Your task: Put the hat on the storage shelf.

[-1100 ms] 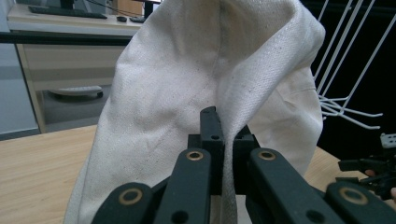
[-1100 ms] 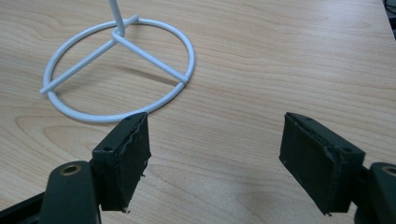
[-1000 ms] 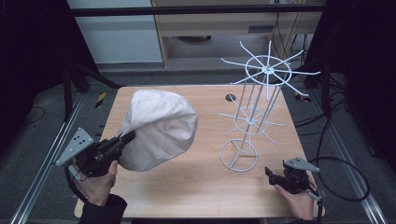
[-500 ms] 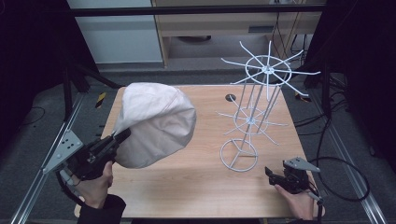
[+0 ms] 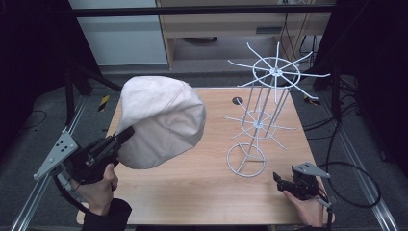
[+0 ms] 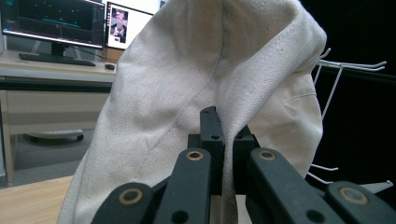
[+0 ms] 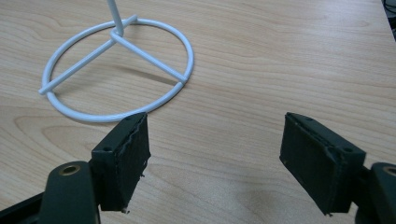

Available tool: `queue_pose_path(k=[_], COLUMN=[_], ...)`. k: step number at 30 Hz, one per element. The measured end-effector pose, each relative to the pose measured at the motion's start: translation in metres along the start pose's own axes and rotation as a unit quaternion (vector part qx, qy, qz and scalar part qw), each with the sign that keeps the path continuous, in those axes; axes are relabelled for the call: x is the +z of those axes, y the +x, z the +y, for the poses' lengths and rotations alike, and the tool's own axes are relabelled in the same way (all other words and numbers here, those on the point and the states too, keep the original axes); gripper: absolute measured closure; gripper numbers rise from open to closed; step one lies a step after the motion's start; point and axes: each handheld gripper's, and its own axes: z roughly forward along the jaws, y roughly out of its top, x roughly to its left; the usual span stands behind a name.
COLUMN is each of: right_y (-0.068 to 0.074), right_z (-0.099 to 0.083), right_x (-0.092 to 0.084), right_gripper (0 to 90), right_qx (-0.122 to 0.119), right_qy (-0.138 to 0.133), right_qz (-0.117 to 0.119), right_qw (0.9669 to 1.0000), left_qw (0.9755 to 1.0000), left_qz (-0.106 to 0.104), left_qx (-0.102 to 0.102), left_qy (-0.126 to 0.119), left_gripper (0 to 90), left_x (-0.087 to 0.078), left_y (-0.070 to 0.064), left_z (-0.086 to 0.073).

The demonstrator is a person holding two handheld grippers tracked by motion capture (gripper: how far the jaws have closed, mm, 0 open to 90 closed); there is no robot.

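Above the light wooden table (image 5: 192, 187), the cream canvas hat (image 5: 161, 120) hangs pinched at its edge, probably the brim, by the clenched left gripper (image 6: 224, 140), clear to reach the white wire rack (image 5: 262, 113); the right gripper (image 7: 215, 154) rests released.

Left claw (image 5: 126, 134): black body, grey 3-cornered plate w/ holes, black cable; brass-coloured pivot pins on its black links. Right claw (image 7: 215, 154): black jaws w/ ribbed flat pads, brass-coloured pin, grey plate, black cable. Person's left arm: dark sleeve.
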Motion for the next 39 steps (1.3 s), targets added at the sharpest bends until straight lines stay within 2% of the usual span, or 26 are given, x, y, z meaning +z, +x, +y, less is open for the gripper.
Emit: queue_pose_path(k=[13,29,39], right_y=[0.0,0.0,0.001], right_z=[-0.001,0.0,-0.001], right_x=[0.0,0.0,0.0], right_gripper=[24.0,23.9,23.9], right_qx=[0.002,-0.001,0.0], right_qy=[-0.004,-0.007,-0.006], right_qz=[0.002,0.002,0.003], right_qw=[1.0,1.0,1.0], left_qw=[0.9987,0.9958,0.9944], left_qz=[-0.016,-0.04,-0.053], left_qx=[-0.023,-0.027,-0.028], left_qy=[-0.043,-0.077,-0.087], left_gripper=[88.7,88.7,88.6], left_x=[0.006,0.013,0.023], left_y=[-0.002,-0.014,-0.023], left_z=[0.01,0.025,0.033])
